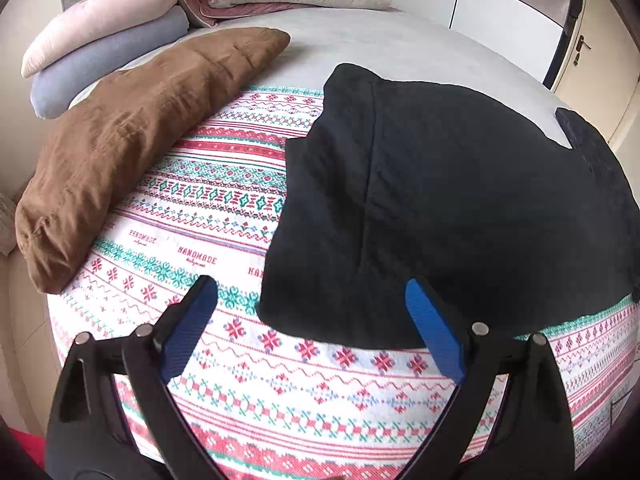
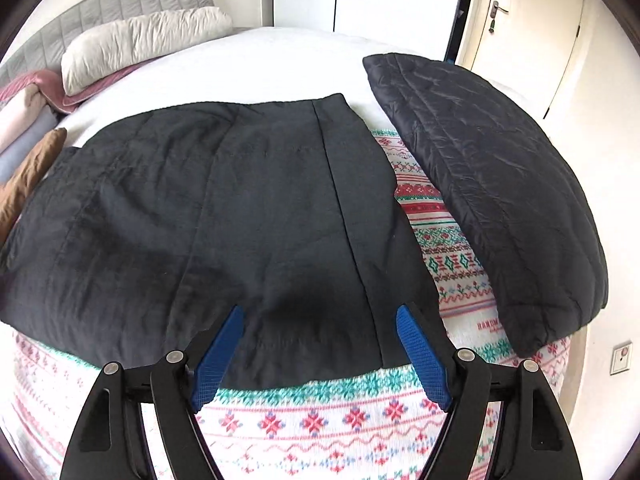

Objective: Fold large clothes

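Note:
A large black garment [image 1: 440,200] lies flat, partly folded, on a patterned blanket [image 1: 224,200] on the bed. It also shows in the right wrist view [image 2: 224,220]. My left gripper [image 1: 312,284] is open and empty, hovering just above the garment's near left corner. My right gripper [image 2: 320,312] is open and empty above the garment's near edge, near its right side.
A brown folded garment [image 1: 132,140] lies left of the black one. A dark quilted folded jacket [image 2: 492,184] lies to its right. Pillows [image 1: 104,28] and bedding sit at the headboard. Wardrobe doors [image 2: 372,0] and a room door [image 2: 516,36] stand beyond the bed.

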`<action>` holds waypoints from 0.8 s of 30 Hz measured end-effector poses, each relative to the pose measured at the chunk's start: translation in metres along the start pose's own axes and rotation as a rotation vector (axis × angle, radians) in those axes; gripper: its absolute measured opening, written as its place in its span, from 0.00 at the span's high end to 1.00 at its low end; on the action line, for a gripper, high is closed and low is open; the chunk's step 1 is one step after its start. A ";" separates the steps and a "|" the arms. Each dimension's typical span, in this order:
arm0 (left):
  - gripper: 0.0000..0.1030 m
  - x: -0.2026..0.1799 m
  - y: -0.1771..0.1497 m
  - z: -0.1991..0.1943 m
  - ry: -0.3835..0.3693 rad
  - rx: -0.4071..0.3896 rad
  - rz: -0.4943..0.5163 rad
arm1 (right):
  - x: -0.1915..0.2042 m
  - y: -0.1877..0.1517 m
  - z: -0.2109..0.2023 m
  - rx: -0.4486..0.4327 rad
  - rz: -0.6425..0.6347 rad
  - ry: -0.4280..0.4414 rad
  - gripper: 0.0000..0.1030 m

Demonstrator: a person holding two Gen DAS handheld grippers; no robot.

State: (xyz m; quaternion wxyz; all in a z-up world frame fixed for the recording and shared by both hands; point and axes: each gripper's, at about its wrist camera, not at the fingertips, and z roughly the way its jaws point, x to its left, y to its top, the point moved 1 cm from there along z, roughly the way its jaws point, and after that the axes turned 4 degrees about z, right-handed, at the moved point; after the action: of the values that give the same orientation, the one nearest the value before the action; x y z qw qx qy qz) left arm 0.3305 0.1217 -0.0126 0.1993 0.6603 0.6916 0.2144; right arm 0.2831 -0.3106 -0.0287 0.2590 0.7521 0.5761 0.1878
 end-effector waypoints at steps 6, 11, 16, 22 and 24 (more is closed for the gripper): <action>0.01 -0.040 -0.046 -0.064 -0.004 0.010 0.015 | 0.018 -0.051 -0.060 -0.035 0.007 0.052 0.13; 0.01 -0.077 -0.082 -0.083 -0.002 0.045 0.034 | 0.046 -0.086 -0.088 -0.033 -0.016 0.121 0.00; 0.01 -0.103 -0.121 -0.080 -0.010 0.000 0.028 | 0.066 -0.116 -0.094 -0.024 -0.052 0.165 0.00; 0.01 -0.133 -0.145 -0.067 -0.012 0.020 0.056 | 0.081 -0.141 -0.082 -0.006 -0.072 0.138 0.00; 0.01 -0.142 -0.149 -0.065 -0.011 0.038 0.077 | 0.088 -0.145 -0.081 -0.009 -0.083 0.134 0.00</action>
State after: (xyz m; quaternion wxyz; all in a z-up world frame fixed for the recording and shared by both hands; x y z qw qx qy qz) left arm 0.1781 -0.0279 -0.0432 0.1823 0.6911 0.6687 0.2052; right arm 0.1480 -0.1827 -0.0536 0.2310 0.7123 0.6218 0.2294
